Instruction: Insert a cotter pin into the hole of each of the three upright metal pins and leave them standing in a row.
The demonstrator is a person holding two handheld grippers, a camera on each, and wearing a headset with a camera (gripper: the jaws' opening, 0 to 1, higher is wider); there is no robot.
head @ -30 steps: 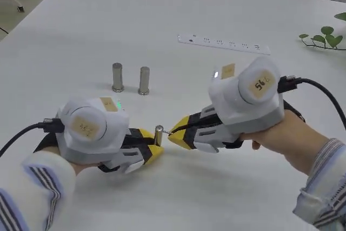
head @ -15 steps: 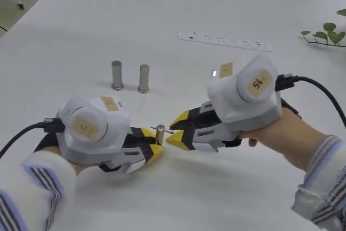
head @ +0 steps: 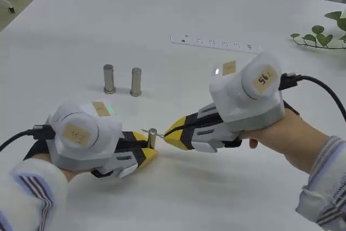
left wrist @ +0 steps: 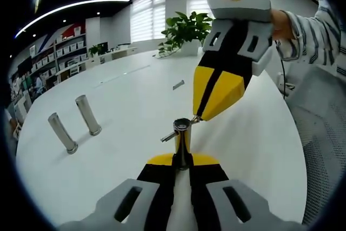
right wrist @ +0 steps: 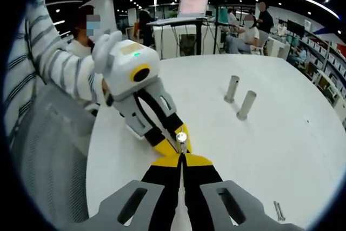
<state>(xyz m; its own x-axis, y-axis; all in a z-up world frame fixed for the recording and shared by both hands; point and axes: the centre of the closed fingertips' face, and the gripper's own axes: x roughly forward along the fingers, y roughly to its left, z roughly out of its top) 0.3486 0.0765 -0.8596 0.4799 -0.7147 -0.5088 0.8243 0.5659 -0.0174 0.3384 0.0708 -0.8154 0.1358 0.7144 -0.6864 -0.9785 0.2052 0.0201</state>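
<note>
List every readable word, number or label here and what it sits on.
"56", or "95" turned round: numbered sticker on the right gripper.
Other sticker on the left gripper: too blurred to read.
Power strip: markings too small to read.
Metal pin, cotter pin: no marks seen.

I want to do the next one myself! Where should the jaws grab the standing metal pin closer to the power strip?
Grab that metal pin low on its round shaft, coming in level from the side. It stands upright, and on the held pin in the left gripper the cotter pin crosses near the top, so that end should probably stay free.
</note>
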